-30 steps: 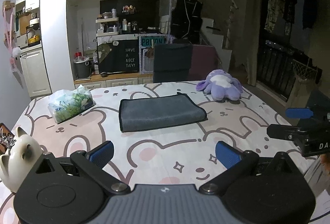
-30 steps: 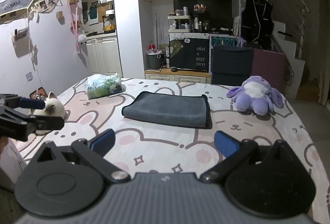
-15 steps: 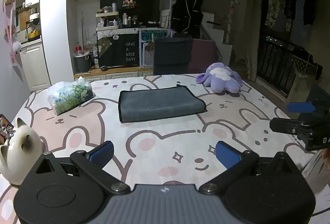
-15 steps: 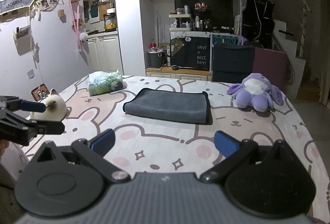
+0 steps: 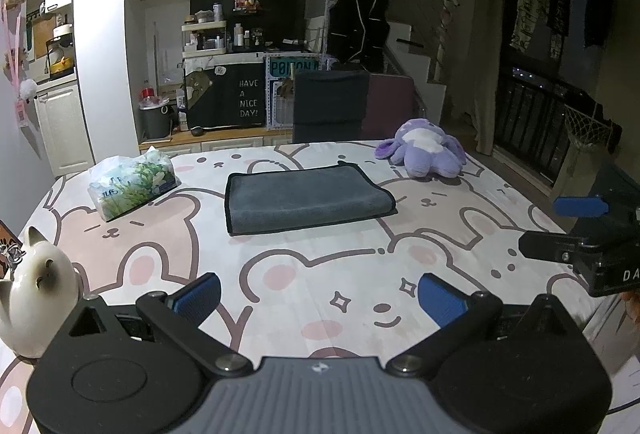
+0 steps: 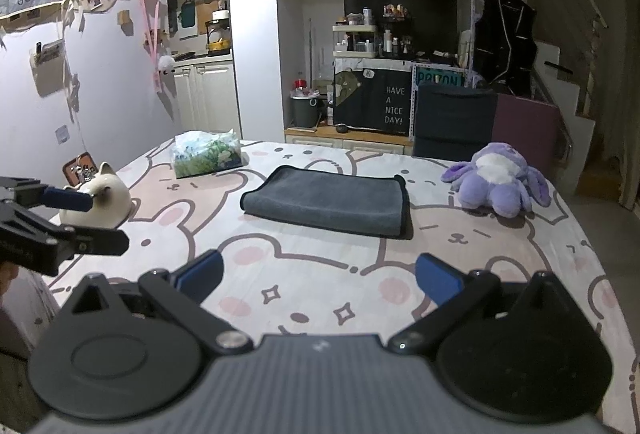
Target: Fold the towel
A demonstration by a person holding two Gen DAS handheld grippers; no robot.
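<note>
On the middle of the table (image 5: 360,274), which wears a cloth printed with pink bears and rabbits, lies the grey towel (image 5: 306,196), already folded into a flat oblong with a dark bound edge; its long axis runs left to right across both views, slightly skewed, its short sides facing the tissue pack (image 5: 132,182) on one side and the purple plush toy (image 5: 424,154) on the other; in the left wrist view the rounded fold lies at the right end, and in the right wrist view at the near left. Neither tool touches it; both hang over the near part of the table, well apart from the towel. The left gripper (image 5: 320,296) has its 2 blue-padded fingers spread wide with nothing between them; the right gripper (image 6: 318,276) is likewise spread and holds nothing. Each tool shows at the edge of the other's view, the right one at the right of the left wrist view, the left one at the left of the right wrist view. A white cat figurine (image 5: 38,294) stands at the table's near left corner, close beside the left gripper.
</note>
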